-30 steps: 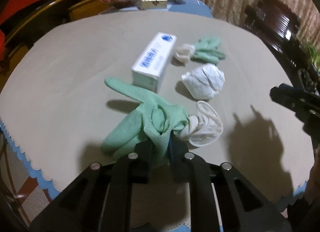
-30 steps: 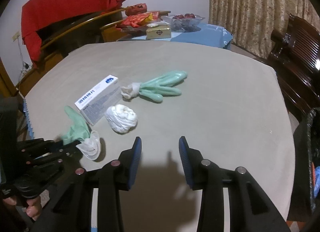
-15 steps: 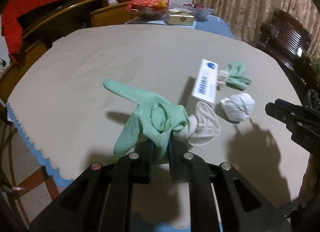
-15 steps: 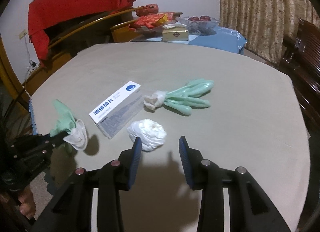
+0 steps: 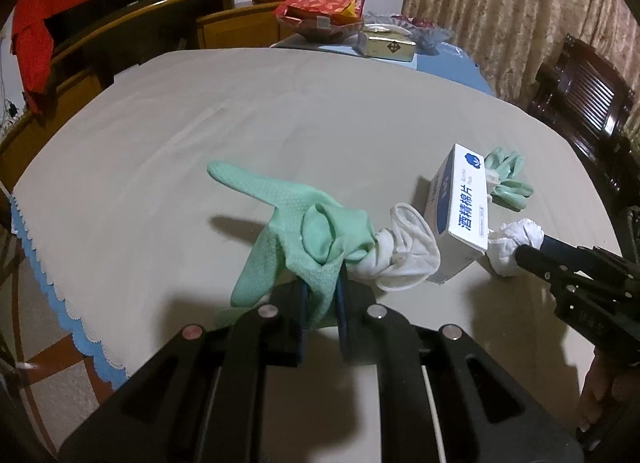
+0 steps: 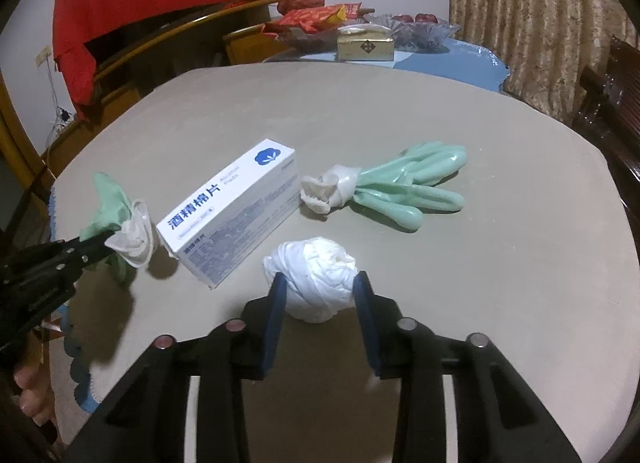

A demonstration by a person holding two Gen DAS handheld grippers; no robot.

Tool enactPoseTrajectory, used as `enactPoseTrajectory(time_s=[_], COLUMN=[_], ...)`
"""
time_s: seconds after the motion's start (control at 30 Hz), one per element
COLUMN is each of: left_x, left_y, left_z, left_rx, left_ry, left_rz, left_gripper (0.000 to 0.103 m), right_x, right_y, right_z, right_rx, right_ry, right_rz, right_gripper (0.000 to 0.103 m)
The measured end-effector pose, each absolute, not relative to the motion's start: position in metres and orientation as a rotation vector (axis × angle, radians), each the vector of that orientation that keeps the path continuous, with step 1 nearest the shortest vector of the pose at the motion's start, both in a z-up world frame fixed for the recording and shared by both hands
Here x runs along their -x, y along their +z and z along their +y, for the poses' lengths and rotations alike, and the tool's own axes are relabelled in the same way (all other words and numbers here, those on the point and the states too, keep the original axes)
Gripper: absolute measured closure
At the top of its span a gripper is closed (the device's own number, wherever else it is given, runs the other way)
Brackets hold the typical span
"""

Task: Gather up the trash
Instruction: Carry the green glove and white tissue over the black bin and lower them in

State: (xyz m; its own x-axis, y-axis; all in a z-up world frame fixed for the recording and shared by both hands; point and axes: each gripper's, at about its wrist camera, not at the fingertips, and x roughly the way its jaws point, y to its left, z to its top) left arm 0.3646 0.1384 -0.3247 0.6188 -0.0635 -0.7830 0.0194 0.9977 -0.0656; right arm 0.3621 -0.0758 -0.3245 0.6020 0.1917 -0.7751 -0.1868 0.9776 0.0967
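Your right gripper [image 6: 318,295] has come down around the tissue wad [image 6: 316,277], and its jaws have just been closing on either side; whether they press yet you cannot tell. Your left gripper [image 5: 320,295] stays clamped on a green glove [image 5: 304,231], lifted off the table [image 6: 480,283]. A white box [image 6: 236,207] lies just beside the wad; a second glove [image 6: 400,187] waits behind.

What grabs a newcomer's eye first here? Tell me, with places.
The green rubber glove, pinched in the left gripper above the table's near edge. Then the crumpled white wad between the fingers of the right gripper, whose jaws have just been closing. Between them lies the white box on the beige table.
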Motion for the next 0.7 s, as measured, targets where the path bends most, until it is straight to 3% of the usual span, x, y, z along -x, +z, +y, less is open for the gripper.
enactPoseTrajectory(time_s=[0.2, 0.7], left_x=[-0.362, -0.328], left_y=[-0.32, -0.266], left_z=[0.14, 0.114], left_rx=[0.053, 0.024], left_ry=[-0.04, -0.028], left_rz=[0.9, 0.874], left_gripper=[0.092, 0.092], right_x=[-0.359, -0.316], right_y=[-0.314, -0.251], right_z=[-0.078, -0.108], right_rx=[-0.024, -0.044], right_ry=[0.233, 0.239], right_rz=[0.886, 0.817], right_gripper=[0.081, 0.081])
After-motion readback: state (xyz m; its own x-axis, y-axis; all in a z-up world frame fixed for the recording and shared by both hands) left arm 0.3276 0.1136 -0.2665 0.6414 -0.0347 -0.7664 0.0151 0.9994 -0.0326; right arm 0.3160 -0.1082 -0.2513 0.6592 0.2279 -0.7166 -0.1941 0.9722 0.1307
